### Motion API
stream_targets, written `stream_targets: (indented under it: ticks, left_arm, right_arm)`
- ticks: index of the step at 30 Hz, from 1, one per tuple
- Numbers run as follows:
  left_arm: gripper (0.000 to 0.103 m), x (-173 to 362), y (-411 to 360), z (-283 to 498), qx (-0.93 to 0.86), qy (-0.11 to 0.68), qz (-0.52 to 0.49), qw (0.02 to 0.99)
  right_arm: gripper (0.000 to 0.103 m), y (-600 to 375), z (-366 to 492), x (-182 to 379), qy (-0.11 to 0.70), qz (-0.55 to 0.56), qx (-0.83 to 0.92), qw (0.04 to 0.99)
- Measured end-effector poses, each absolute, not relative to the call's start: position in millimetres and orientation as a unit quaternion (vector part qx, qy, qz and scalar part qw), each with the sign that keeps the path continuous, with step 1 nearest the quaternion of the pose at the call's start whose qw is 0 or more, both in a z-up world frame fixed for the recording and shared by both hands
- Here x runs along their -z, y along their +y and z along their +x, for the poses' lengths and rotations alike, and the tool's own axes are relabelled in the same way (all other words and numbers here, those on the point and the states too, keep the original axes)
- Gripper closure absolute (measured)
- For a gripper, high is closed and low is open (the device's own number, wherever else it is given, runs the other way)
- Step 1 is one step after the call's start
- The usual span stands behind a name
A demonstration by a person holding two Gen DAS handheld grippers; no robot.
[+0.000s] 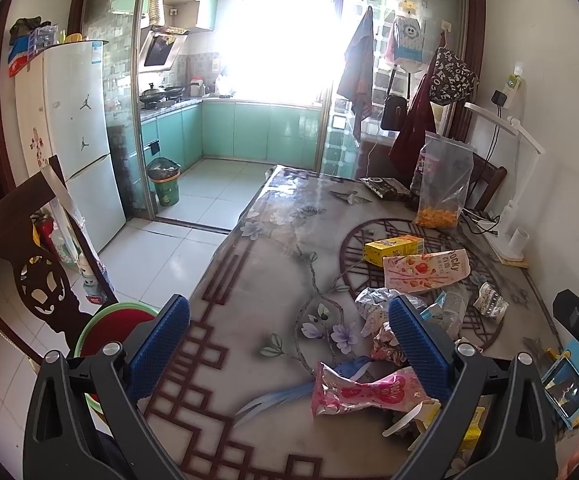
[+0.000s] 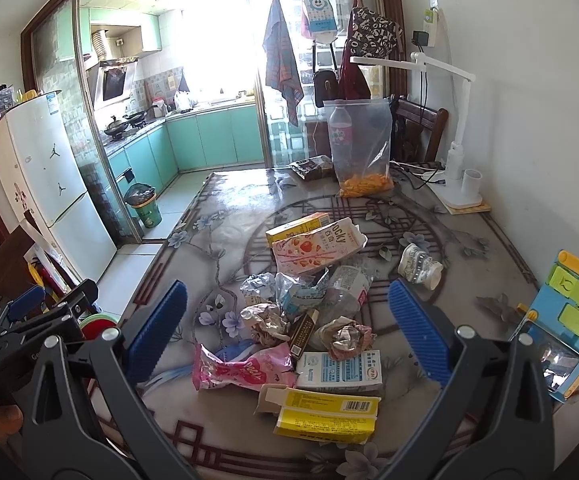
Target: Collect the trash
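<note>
A heap of trash lies on the patterned table [image 2: 229, 200]: a pink Pocky wrapper [image 2: 241, 372], a flattened yellow box [image 2: 325, 412], a white-blue carton [image 2: 339, 370], crumpled foil [image 2: 345, 338], a Pocky box [image 2: 313, 250] and a crushed plastic bottle [image 2: 349, 286]. My right gripper [image 2: 287, 322] is open above the heap, which lies between its blue pads. My left gripper [image 1: 289, 340] is open and empty over the table's left part; the pink wrapper [image 1: 365, 394] lies near its right pad [image 1: 417, 344].
A zip bag [image 2: 363, 148] with orange bits and a bottle stands at the back. A white desk lamp [image 2: 457, 152] is by the right wall. A blue-green toy [image 2: 569, 320] sits at the right edge. A chair [image 1: 25, 264] and a red-green basin [image 1: 109, 328] are left of the table.
</note>
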State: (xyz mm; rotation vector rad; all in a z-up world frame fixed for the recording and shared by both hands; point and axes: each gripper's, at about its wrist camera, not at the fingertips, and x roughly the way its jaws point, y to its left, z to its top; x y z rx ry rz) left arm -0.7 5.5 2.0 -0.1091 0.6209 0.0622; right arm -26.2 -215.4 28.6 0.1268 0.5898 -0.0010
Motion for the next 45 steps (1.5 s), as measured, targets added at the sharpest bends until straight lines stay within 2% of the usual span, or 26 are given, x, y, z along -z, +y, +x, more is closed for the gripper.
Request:
stream_targets:
  ticks: [45]
  left_arm:
    - [0.008, 1.7, 11.4, -2.9, -0.035, 0.304, -0.055, 0.950]
  right_arm:
    - [0.003, -212.2, -21.7, -25.6, 0.305, 0.061, 0.003, 0.950]
